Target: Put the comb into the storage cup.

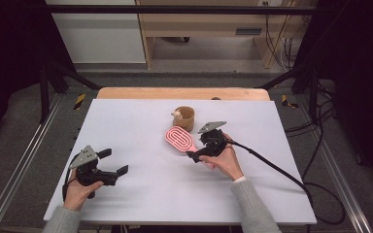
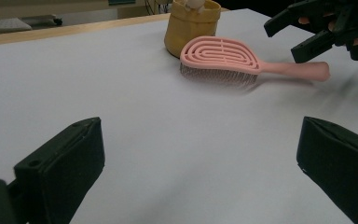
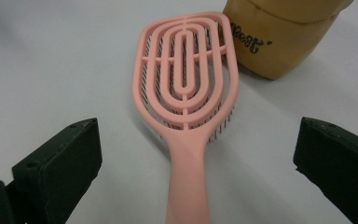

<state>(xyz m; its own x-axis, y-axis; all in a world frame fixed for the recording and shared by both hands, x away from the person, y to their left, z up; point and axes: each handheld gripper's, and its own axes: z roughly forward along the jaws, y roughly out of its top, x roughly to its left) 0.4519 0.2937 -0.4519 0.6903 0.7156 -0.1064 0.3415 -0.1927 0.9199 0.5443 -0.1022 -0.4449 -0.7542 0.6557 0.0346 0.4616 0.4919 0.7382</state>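
White table [image 1: 141, 194]: we list a pink brush [image 1: 179, 139] lying bristles down, just beside a tan pot [image 1: 184, 118]. Our right gripper [image 1: 194, 155] is spread astride the brush handle, not touching; our left gripper [image 1: 116, 162] is spread over bare table, well apart.

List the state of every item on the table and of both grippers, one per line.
Pink hairbrush: lying bristles down on the white table, not gripped, handle between the right gripper's open jaws.
Yellow-brown pouch: upright, top open, something pale inside, just behind the brush head.
Left gripper: jaws open, holding nothing, off to the brush's left.
Right gripper: jaws open, at the brush handle.
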